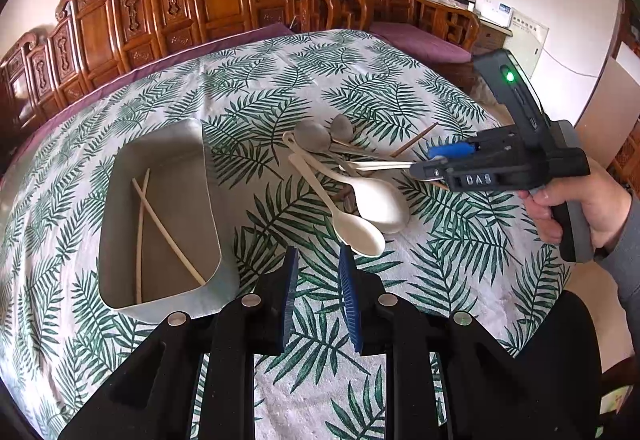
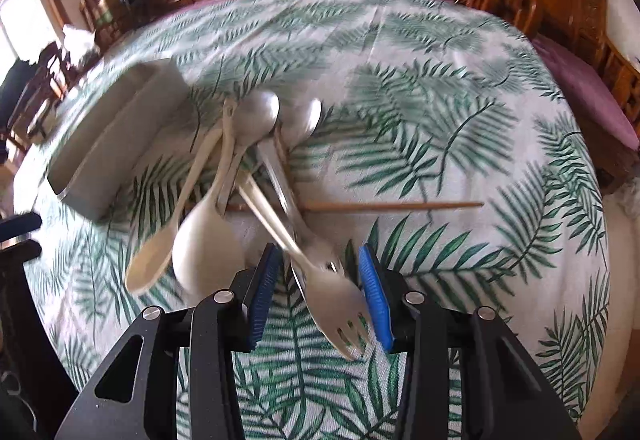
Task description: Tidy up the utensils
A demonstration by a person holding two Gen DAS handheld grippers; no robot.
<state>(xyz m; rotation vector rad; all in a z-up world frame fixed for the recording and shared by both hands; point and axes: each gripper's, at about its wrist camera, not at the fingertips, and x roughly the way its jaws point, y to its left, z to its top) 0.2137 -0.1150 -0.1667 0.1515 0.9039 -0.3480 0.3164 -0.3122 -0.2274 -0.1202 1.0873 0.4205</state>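
Leaf-print cloth; right gripper parted around fork beside spoons (slick steel, I'd grip its neck); left gripper empty, unclenched.

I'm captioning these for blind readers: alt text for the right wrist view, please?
The right gripper, jaws apart, straddles a metal fork at the near end of a pile of metal and cream spoons. A grey box sits left on the leaf-print tablecloth.
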